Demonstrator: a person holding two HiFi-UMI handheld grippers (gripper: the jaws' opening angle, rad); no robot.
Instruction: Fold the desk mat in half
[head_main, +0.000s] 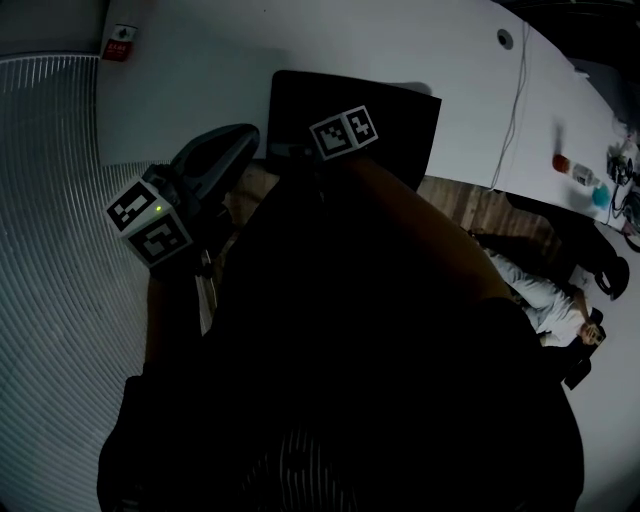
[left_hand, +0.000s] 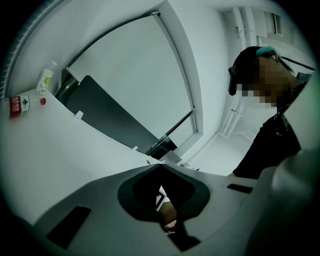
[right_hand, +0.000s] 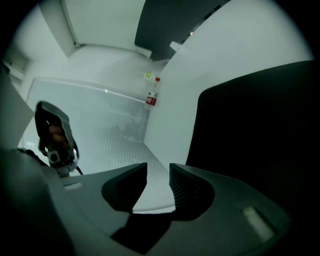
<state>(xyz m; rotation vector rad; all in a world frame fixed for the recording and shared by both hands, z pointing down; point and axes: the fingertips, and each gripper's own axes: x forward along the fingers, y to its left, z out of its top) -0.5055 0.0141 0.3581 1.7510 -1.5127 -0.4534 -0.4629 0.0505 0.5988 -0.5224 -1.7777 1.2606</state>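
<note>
The black desk mat (head_main: 395, 105) lies flat on the white table (head_main: 220, 70); its near part is hidden behind my dark sleeves. In the right gripper view the mat (right_hand: 255, 130) fills the right side. My right gripper (right_hand: 158, 172) is open, with only white table showing between its ribbed pads, just left of the mat's edge. Its marker cube (head_main: 345, 131) sits over the mat's near edge. My left gripper (left_hand: 162, 200) points up toward the wall, off the mat, with its jaws together and empty. Its grey body (head_main: 215, 160) hangs beyond the table's edge.
A ribbed floor (head_main: 50, 250) lies to the left. A white cable (head_main: 515, 100) crosses the table on the right, with a red item (head_main: 562, 162) and a small bottle (head_main: 585, 178) farther right. A person (head_main: 545, 300) is below the table's right side.
</note>
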